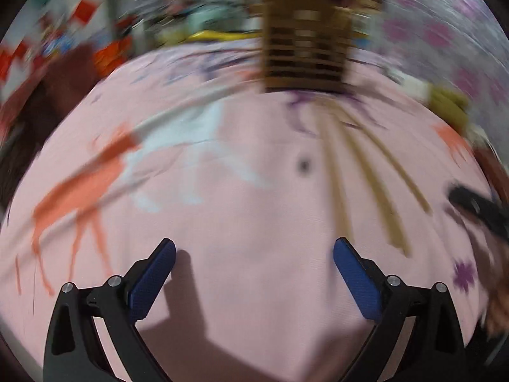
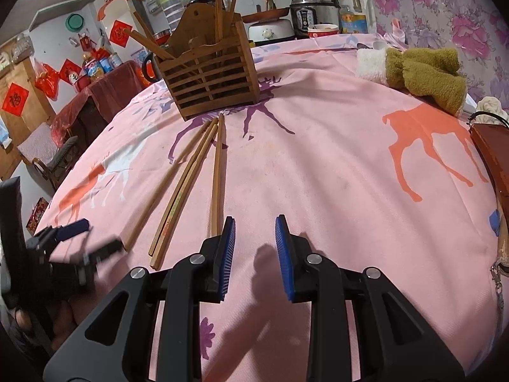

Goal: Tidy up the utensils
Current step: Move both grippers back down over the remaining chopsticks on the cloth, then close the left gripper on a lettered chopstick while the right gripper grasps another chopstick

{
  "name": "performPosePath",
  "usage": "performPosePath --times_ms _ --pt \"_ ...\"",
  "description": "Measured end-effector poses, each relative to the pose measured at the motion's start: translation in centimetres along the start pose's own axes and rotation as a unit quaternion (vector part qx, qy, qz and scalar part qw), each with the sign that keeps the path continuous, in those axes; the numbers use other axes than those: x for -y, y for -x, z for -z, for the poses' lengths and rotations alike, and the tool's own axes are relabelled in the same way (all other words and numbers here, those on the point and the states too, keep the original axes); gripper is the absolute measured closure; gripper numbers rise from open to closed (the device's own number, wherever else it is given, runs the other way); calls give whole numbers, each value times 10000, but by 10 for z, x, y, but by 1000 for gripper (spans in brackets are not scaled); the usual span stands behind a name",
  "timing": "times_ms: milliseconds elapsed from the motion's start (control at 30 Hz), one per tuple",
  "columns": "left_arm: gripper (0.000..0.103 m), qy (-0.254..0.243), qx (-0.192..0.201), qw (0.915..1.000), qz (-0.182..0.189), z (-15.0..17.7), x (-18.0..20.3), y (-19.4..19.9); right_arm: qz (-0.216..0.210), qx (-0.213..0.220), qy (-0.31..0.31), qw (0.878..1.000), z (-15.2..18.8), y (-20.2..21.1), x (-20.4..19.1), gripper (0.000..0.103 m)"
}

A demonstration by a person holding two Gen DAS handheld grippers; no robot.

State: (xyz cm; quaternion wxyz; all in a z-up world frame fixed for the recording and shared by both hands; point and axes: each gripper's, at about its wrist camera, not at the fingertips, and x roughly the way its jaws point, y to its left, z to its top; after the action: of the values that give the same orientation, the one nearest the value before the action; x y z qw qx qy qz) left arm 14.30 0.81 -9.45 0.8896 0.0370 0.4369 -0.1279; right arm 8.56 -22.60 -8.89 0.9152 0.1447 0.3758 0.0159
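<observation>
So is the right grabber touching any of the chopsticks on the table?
Apart. The right wrist view shows the right gripper with its fingers open around bare pink tablecloth; the nearest chopstick ends just left of the left finger.

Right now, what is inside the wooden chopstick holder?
Several chopsticks stand in the wooden holder, leaning out the top; their lower ends are mostly hidden behind its slats.

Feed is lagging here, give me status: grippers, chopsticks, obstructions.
Left gripper open, empty. Right gripper open, empty. Chopsticks loose on cloth before wooden holder. Nothing blocking.
</observation>
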Motion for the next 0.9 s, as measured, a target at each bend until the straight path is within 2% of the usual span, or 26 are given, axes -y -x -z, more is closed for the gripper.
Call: performPosePath --times_ms 33,100,233,300,333,367,433,567,600,667,767,900 --pt "6 235 15 9994 255 -1 -10 1 -13 2 23 10000 0 0 -1 74" --pt "6 306 203 9985 412 0 -13 8 -20 0 72 10000 1 0 -3 74" --pt "8 -239 569 9968 499 7 13 23 -7 13 158 9999 2 0 -7 74" --pt "18 -548 692 9952 429 10 29 28 -17 12 159 9999 2 0 -7 74" --pt "27 -718 649 9943 445 11 38 26 -13 13 161 9999 2 0 -7 74" --pt "40 -840 550 9938 475 12 46 21 -9 14 160 9999 2 0 -7 74" --pt "54 -995 292 9936 458 12 55 8 -14 19 161 9999 2 1 -7 74" --pt "55 -1012 263 9936 430 9 55 3 -33 -1 183 9998 3 0 -9 74" --pt "56 -908 260 9948 369 6 49 1 -38 3 182 9998 3 0 -9 74" --pt "65 -640 228 9973 264 1 34 -1 -45 25 170 9998 3 0 -9 74" --pt "68 -282 177 9990 305 -2 13 1 -72 10 163 9998 3 -1 -9 74" --pt "66 -429 234 9984 289 1 22 3 -162 -13 263 9995 5 -1 -13 74"
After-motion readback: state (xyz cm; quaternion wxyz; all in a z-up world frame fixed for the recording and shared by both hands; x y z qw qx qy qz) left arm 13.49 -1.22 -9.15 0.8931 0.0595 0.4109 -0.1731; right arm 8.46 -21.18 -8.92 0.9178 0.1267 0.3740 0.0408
